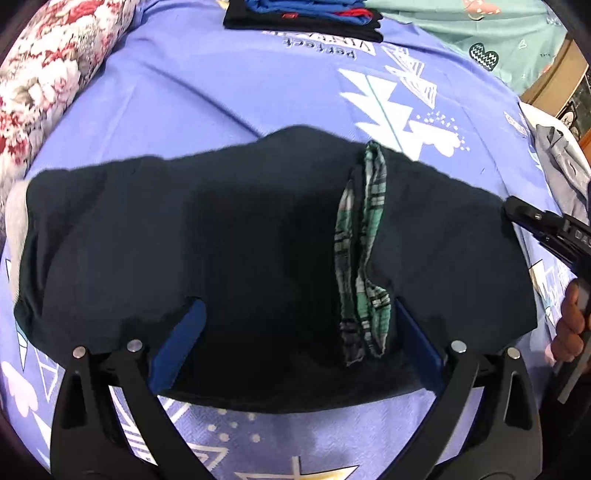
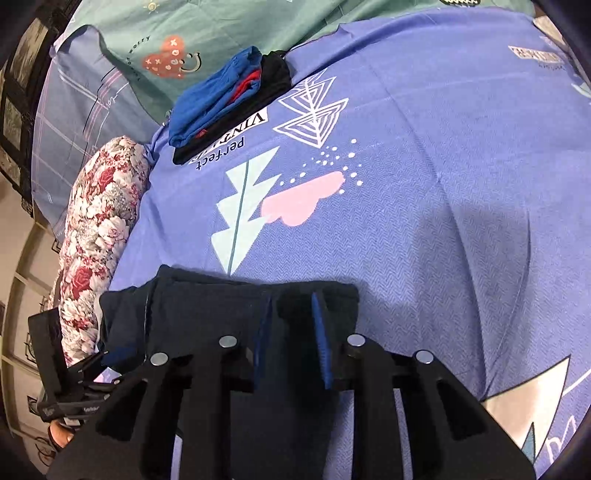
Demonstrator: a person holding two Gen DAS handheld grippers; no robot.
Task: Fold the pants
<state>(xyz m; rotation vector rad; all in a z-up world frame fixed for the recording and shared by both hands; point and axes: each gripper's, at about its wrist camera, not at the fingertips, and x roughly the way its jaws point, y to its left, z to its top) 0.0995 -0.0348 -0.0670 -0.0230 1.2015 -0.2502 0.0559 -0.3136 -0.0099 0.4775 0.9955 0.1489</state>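
Left tool (image 1: 295, 325) stood wide open, blue pads (image 1: 188, 332) resting on dark navy folded cotton pants (image 1: 184, 236), nothing pinched. Right tool (image 2: 293, 325) nearly closed, narrow jaws clamped on pants' bunched right edge. Pants lay flat across periwinkle patterned bedsheet (image 1: 221, 92), green plaid pocket lining (image 1: 364, 236) turned out. Beyond pants: stack of folded blue and black clothes (image 1: 303, 14). Left of pants: red floral bolster pillow (image 1: 40, 74).

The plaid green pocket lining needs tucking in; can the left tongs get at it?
Probably yes: the plaid green pocket lining lies exposed on the dark pants, between the open left tongs.
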